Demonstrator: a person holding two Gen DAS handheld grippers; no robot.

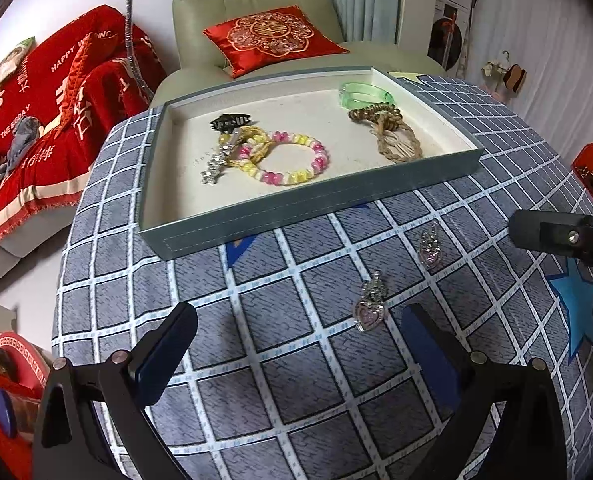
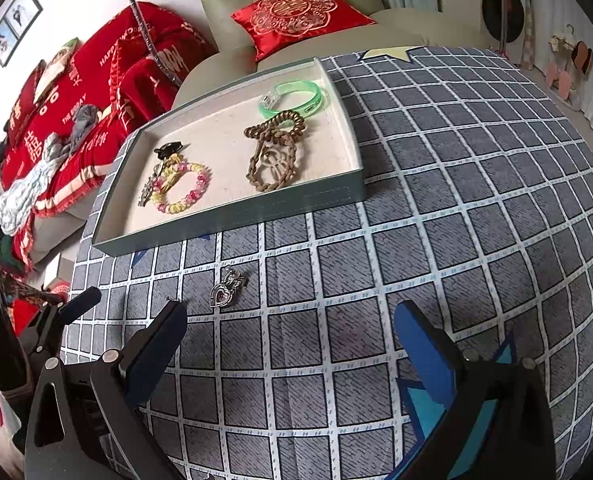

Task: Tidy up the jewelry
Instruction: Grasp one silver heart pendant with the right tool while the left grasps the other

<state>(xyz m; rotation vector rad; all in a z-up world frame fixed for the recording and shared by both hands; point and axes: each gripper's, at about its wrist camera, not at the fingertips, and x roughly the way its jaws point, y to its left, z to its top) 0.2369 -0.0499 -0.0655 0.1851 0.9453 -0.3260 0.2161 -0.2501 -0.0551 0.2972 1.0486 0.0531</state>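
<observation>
Both hand-held grippers, left and right, are held spread and empty above the worktop, heart pendant at 1 o'clock, tray at 12.

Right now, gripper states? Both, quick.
Left gripper: open, holding nothing, over the checked tablecloth near a heart pendant.
Right gripper: open, holding nothing.

A round worktop covered in a grey-blue checked cloth carries a shallow blue-grey tray toward its far side. Two silver heart pendants lie apart on the cloth before the tray, among blue star stickers.
</observation>
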